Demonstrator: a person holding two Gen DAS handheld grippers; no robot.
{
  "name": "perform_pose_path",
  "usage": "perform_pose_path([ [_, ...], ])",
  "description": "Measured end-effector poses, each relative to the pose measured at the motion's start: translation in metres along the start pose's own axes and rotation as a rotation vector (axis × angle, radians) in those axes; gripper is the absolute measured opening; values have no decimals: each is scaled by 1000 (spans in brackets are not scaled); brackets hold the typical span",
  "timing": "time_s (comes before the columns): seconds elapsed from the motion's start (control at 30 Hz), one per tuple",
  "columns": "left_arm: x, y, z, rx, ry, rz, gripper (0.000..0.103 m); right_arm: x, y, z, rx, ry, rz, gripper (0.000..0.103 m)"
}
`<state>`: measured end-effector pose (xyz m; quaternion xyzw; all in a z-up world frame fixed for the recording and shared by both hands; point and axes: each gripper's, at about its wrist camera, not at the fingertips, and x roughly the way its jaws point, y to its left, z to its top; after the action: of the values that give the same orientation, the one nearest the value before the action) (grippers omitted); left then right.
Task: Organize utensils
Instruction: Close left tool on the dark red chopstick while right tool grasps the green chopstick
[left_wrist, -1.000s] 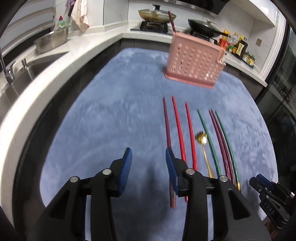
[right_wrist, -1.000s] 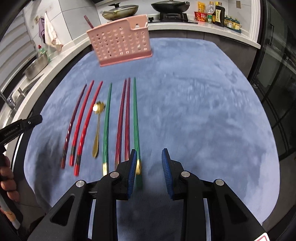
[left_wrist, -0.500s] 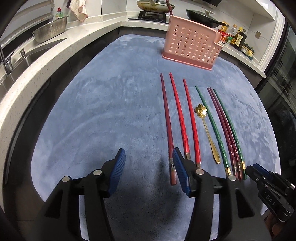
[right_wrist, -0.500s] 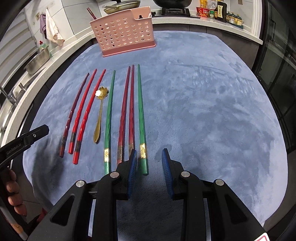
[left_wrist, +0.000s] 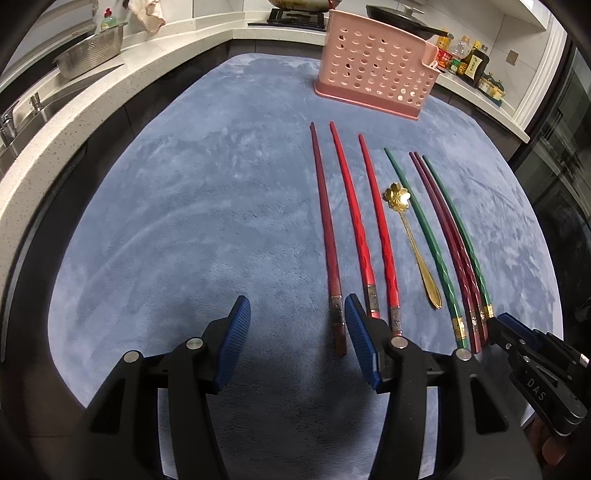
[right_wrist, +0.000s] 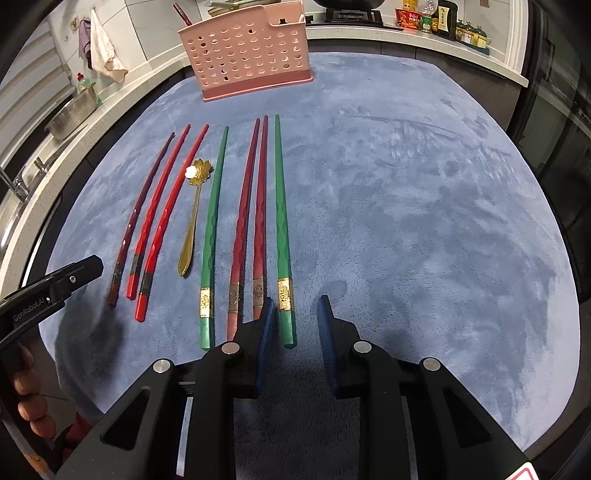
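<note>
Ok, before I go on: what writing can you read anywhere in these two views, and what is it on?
"DAS" on the body of the right gripper, seen from the left wrist view; any letters before it are hidden.
"GenRobot.AI" on the body of the left gripper, seen from the right wrist view.
The gold bands on the chopsticks carry marks too small to read.
The bottles on the counter have labels too blurred to read.

Lying flat in a row on blue mat: seven chopsticks, tips pointing toward 12 o'clock. Dark red chopstick (left_wrist: 325, 221) sitting at the 9 o'clock end, two bright red chopsticks (left_wrist: 354, 221) beside it. Gold flower-bowl spoon (right_wrist: 192, 218) resting next. Green chopstick (right_wrist: 212, 236), maroon pair (right_wrist: 251, 218), second green chopstick (right_wrist: 281, 221) following toward 3 o'clock. Pink perforated caddy (right_wrist: 251, 51) standing upright at 12 o'clock, holding one dark red stick.
</note>
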<state>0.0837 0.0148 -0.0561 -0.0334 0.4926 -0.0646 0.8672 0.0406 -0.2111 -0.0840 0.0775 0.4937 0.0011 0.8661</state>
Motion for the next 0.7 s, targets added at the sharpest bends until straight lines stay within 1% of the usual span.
perform_pose_path([
  [0.43,9,-5,-2,4,30,-13,50,4,3,0,-33,-5,-2,9],
  [0.7,16,-5,-4,-3,46,-10,49,4,4,0,-34,-5,-2,8],
])
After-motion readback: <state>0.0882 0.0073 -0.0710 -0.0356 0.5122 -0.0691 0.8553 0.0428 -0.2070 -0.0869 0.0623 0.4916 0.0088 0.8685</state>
